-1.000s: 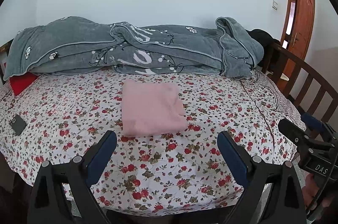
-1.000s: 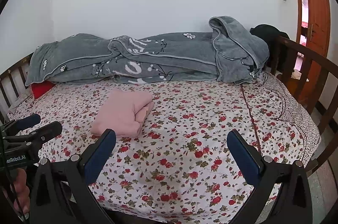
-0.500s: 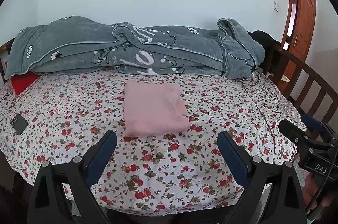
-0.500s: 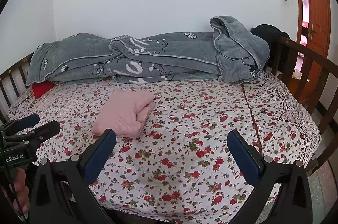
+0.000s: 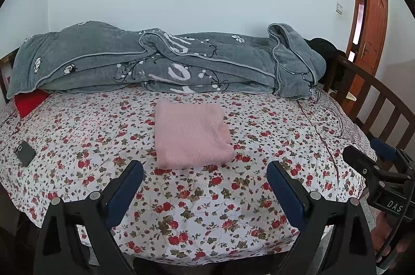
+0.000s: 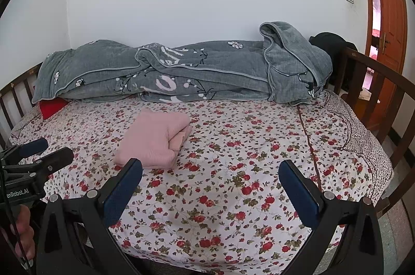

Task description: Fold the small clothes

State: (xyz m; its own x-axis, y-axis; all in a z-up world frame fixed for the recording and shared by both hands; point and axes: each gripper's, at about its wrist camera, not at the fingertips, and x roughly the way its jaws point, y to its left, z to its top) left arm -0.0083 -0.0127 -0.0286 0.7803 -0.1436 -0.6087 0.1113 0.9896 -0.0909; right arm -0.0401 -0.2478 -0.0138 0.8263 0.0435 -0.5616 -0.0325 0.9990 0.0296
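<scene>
A folded pink garment (image 5: 190,133) lies flat on the floral bedsheet (image 5: 207,197), mid-bed; it also shows in the right wrist view (image 6: 155,138), left of centre. My left gripper (image 5: 205,182) is open and empty, held back over the bed's near edge, short of the garment. My right gripper (image 6: 210,182) is open and empty, to the right of the garment and apart from it. The right gripper shows at the right edge of the left wrist view (image 5: 373,155); the left gripper shows at the left edge of the right wrist view (image 6: 44,153).
A grey rolled blanket (image 5: 166,62) lies along the far wall side. A red pillow (image 5: 29,102) pokes out at the left. A black phone (image 5: 24,153) lies on the sheet at left. A wooden bed rail (image 6: 376,82) and an orange door (image 6: 389,23) stand at right.
Both grippers have drawn back slightly from the bed, so the garment sits a little farther off. The garment has not moved. Both stay open.
</scene>
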